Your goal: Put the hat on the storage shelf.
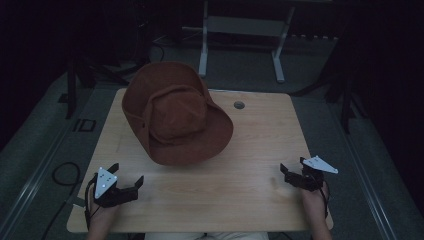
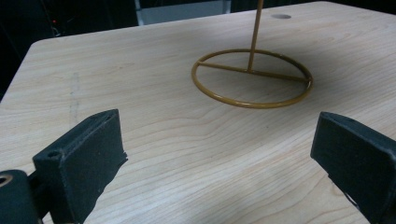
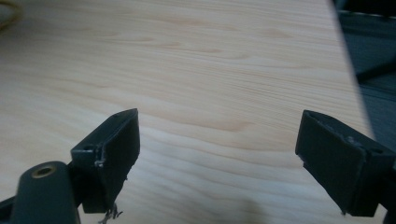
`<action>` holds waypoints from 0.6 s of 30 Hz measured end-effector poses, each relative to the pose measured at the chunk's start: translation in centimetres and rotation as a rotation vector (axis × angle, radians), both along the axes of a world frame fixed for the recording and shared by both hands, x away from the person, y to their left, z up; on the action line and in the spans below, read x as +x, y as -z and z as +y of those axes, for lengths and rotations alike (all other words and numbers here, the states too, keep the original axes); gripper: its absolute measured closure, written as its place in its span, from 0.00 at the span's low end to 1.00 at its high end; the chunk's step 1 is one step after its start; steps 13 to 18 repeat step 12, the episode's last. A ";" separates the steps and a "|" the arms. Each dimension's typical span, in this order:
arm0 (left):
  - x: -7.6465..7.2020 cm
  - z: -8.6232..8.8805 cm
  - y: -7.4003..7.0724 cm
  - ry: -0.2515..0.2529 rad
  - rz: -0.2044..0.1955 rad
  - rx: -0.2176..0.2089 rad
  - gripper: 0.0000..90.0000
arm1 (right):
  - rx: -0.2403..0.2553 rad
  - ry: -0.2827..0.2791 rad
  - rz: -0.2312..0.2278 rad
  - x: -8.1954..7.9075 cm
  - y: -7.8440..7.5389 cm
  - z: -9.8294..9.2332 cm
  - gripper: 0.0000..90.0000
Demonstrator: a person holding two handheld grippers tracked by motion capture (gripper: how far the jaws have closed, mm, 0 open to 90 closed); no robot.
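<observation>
The high view shows, at the bottom left of the frame, the left gripper [image 1: 127, 176] held low over the near edge of the wooden table [image 1: 250, 200], its jaws spread apart with nothing between them. At the bottom right of the frame the right gripper [image 1: 292, 167] sits over the table's near right corner, jaws likewise spread wide and empty. The two are well apart, with bare wood between them. In the left gripper view its black jaws rise from the lower corners, and beyond them, in the upper middle of the frame, a gold wire stand [image 2: 252, 77] rests on the table, a round ring base with a thin upright rod. In the right gripper view the jaws stand apart above plain wood grain. Farther back in the high view, in the upper left-centre of the frame, a brown wide-brimmed hat [image 1: 175, 112] sits raised above the table, tilted, its brim overhanging the far left edge.
</observation>
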State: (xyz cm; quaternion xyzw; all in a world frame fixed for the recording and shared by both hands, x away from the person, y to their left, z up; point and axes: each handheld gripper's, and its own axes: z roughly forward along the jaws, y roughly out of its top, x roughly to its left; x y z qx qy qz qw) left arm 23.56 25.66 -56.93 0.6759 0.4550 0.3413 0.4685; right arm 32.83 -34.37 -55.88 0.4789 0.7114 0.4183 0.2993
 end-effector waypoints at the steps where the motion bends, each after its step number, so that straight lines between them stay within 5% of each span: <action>1: 0.0 0.1 0.0 -0.003 0.001 0.002 0.03 | 0.005 0.024 -0.005 0.0 0.1 -0.2 0.15; 6: 0.0 0.3 0.0 -0.019 0.002 -0.001 0.03 | 0.020 0.085 -0.032 0.0 0.1 -0.8 0.15; 18: 0.1 0.5 0.1 -0.038 0.005 0.007 0.03 | -0.018 0.074 -0.029 0.1 0.3 -0.5 0.16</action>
